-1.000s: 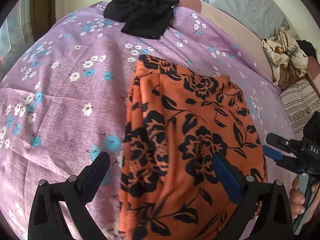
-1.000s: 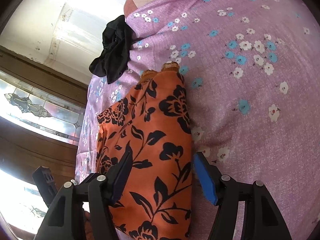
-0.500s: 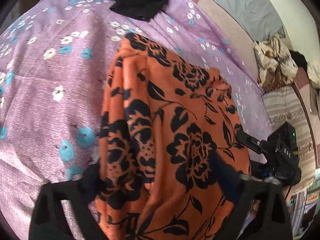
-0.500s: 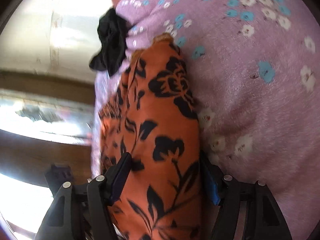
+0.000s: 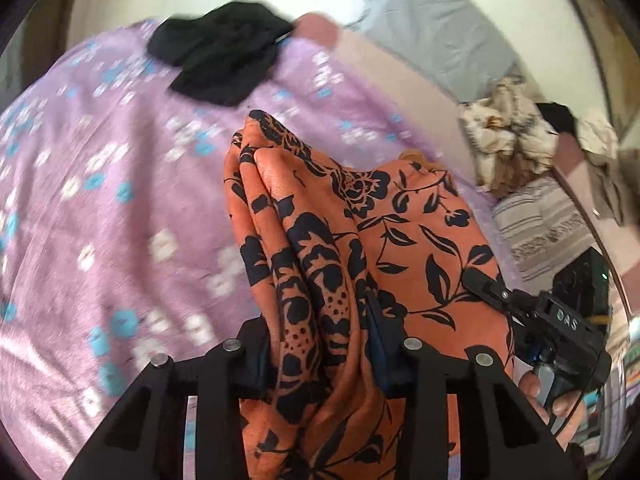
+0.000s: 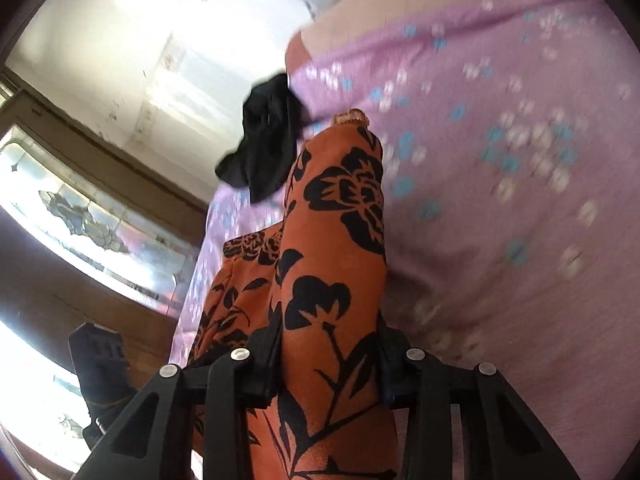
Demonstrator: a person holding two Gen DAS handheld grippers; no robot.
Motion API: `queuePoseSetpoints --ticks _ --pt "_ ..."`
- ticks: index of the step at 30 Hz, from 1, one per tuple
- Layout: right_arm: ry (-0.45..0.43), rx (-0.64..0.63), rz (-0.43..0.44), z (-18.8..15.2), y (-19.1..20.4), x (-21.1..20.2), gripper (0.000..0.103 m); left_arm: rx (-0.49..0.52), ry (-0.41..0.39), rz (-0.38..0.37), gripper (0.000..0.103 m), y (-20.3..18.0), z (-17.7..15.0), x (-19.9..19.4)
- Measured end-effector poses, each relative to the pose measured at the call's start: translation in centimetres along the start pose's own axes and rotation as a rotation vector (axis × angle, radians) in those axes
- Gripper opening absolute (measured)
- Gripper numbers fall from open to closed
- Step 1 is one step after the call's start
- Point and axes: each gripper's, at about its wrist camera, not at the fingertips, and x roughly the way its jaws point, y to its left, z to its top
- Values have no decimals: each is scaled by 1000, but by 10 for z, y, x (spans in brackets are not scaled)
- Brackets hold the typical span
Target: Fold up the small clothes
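An orange garment with a black flower print (image 5: 360, 232) lies on the purple flowered bedspread (image 5: 100, 220), its near edge bunched and lifted. My left gripper (image 5: 320, 352) has its jaws closing, and both pads press a gathered fold of this cloth. In the right wrist view the same orange garment (image 6: 332, 248) rises in a ridge from my right gripper (image 6: 328, 364), whose closing jaws also pinch it. The right gripper's body (image 5: 560, 332), held by a hand, shows at the right of the left wrist view. The left gripper's body (image 6: 100, 364) shows at the lower left of the right wrist view.
A crumpled black garment (image 5: 220, 60) lies at the far end of the bedspread, also seen as the black garment (image 6: 268, 140) beside the window wall. A cream patterned cloth heap (image 5: 508, 136) and a striped fabric (image 5: 544, 224) sit to the right.
Both grippers closed from open onto the near edge of the orange garment and rose, lifting and bunching the cloth into folds. The views tilted up toward the far wall.
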Motion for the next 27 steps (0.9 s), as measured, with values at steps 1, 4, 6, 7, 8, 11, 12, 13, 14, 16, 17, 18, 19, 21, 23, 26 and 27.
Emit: queuePoseSetpoints --ticks 1,4,6,7,8,11,12,13,14,16,17,18,19,21,23,26,27 --pt "-13 11 4 3 -4 -7 39 15 -13 -15 41 -8 0 0" --pt "-54 16 -2 11 -17 -32 39 59 -9 -47 41 -35 -3 5" --pt "-57 25 -18 12 -30 -46 39 76 25 -47 41 -48 -8 18" --pt "-50 37 -32 12 -38 -52 39 90 65 -32 41 -56 -13 28" --pt "-34 52 -50 11 -48 -53 39 109 111 -7 42 -62 -19 39" --pt "109 129 -131 10 -85 -38 45 207 216 137 49 -79 -41 66" --pt "158 185 -191 7 -103 -30 49 253 205 168 52 -84 -44 68" --pt "175 214 -208 6 -112 -26 56 295 193 179 53 -91 -45 66" --pt "178 241 -183 8 -118 -26 57 317 183 185 55 -95 -44 63" --pt "133 237 -179 17 -116 -39 57 334 147 180 57 -95 -41 54" --pt "71 199 -193 23 -109 -51 57 331 134 179 57 -94 -39 50" --pt "6 156 -203 28 -101 -64 57 320 120 176 57 -92 -37 47" --pt "-42 126 -204 31 -95 -74 57 310 108 174 57 -88 -35 45" --pt "-121 62 -174 35 -80 -85 57 309 79 183 57 -86 -34 41" --pt "-141 25 -165 40 -69 -82 54 342 25 202 58 -89 -34 32" --pt "-100 8 -143 44 -54 -59 40 390 -53 204 66 -102 -32 27" --pt "-77 15 -136 45 -50 -47 39 404 -64 207 72 -105 -34 27"
